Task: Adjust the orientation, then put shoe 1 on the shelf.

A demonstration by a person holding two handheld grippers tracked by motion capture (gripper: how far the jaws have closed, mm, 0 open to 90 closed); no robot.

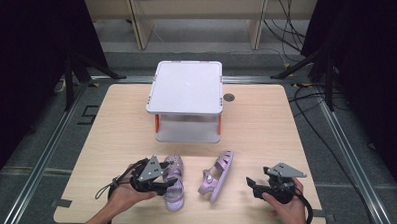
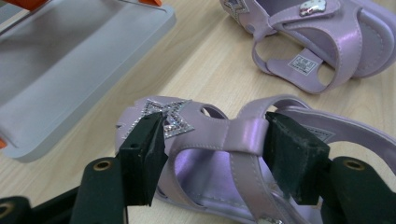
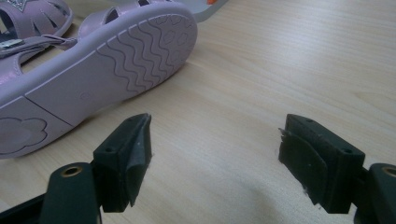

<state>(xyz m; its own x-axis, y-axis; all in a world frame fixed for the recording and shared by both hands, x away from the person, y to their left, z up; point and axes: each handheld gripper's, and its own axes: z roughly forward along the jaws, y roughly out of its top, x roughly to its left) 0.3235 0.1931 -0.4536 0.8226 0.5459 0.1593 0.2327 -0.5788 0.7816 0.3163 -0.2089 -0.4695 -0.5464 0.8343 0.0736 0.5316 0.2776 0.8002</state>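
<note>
The two sandals (image 1: 174, 183) (image 1: 217, 175) look like glossy lilac plastic (one strap carries a glittery star). Beside them, the table (image 1: 121, 119) is matt pale wood grain; the tray stand (image 1: 187, 86) behind is smooth grey plastic.

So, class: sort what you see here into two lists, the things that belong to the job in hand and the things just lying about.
In the job:
- upright lilac sandal, between the left claw jaws
- left claw
- lilac sandal on its side
- right claw, open over bare table

Lying about:
- white two-tier shelf
- wooden table
- cables on the floor
</note>
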